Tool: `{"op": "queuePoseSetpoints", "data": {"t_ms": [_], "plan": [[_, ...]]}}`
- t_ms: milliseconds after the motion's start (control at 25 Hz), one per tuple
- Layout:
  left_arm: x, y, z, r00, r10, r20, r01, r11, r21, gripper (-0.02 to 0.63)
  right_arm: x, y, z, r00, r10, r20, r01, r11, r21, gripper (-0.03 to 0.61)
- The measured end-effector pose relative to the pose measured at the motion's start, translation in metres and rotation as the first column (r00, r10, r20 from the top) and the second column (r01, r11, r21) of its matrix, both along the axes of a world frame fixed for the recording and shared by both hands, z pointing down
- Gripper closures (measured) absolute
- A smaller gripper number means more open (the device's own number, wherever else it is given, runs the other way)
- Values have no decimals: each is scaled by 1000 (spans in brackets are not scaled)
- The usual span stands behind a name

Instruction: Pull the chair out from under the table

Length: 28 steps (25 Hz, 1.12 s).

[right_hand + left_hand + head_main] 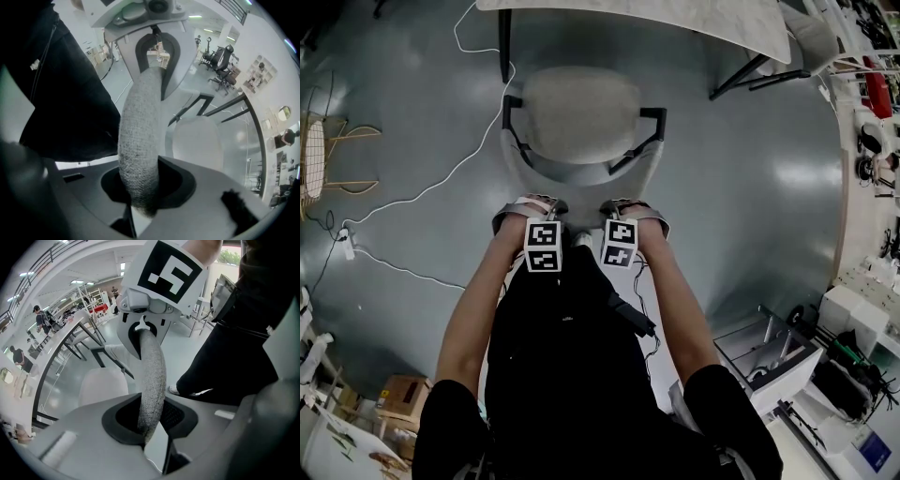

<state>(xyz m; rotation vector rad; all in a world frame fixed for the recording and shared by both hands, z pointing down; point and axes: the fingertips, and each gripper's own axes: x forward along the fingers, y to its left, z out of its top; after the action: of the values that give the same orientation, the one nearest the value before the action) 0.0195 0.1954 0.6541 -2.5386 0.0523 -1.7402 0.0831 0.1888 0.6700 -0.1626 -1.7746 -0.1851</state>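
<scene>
1. My left gripper is clamped narrow on the grey fabric backrest rim.
2. My right gripper pinches the same rim, just beside the left, at its 3 o'clock.
3. The chair stands at my 12 o'clock, its seat out from under the table, which lies further off at 12.

The chair has a cream seat, black arm frames and a speckled grey woven back. The table is white on black legs; the floor, glossy grey. My left tool and right tool are pale grey, with black-and-white square markers.
</scene>
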Motion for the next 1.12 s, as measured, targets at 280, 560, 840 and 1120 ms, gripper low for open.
{"op": "queuePoseSetpoints", "data": {"t_ms": [280, 560, 840, 1120], "plan": [[2, 12, 0, 1000, -7, 4, 7, 1000, -11, 528, 2, 11, 0, 1000, -8, 0, 8, 1000, -1, 497], [1, 24, 1, 1000, -20, 8, 20, 1000, -10, 528, 1, 23, 1, 1000, -19, -3, 19, 1000, 2, 497], [4, 44, 3, 1000, -19, 9, 19, 1000, -18, 528, 5, 44, 2, 1000, -15, -1, 15, 1000, -2, 497], [9, 64, 2, 1000, -21, 12, 21, 999, -25, 526, 10, 63, 1, 1000, -14, -1, 14, 1000, -4, 497]]}}
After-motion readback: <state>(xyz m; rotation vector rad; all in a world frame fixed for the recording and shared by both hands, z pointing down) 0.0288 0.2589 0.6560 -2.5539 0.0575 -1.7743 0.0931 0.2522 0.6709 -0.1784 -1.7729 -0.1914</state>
